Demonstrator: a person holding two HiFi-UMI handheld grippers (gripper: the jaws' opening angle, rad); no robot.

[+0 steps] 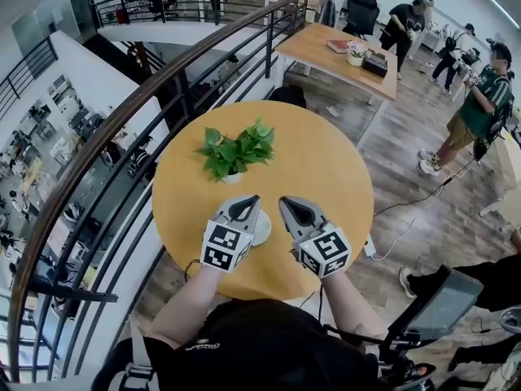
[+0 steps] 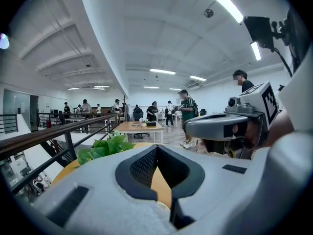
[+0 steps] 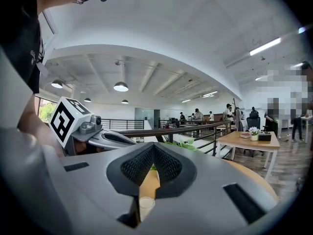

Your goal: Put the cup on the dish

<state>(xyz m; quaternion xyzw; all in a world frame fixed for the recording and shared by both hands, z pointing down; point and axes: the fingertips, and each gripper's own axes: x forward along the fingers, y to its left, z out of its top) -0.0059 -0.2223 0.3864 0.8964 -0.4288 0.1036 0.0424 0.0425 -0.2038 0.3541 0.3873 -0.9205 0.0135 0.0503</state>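
Left gripper (image 1: 247, 202): clenched, tips pressed together with nothing between them; it hovers over the near part of the table (image 1: 326, 161), at 7 o'clock from the plant (image 1: 234, 151).
Right gripper (image 1: 288, 204): also closed on nothing, its tips meeting; it hangs just beside the left one, at 5 o'clock from the plant.
Dish (image 1: 263, 228): white, lying on the table at 6 o'clock from the plant. Only its right edge peeks out between the two tools; the rest is covered by the left one.
Cup (image 3: 145, 202): a pale round rim shows low in the right gripper view, through the slot behind the closed tips. The head view hides it under the tools, so whether it stands on the dish or beside it cannot be told.
Plant: green, in a small pot near the table's centre, well apart from both tools.
Progress: neither tool holds the cup, and both sit above the table rather than down at it. Judging by the rim so close to the dish, the placing is probably done.
Left to do: at most, a check that the cup rests squarely on the dish.
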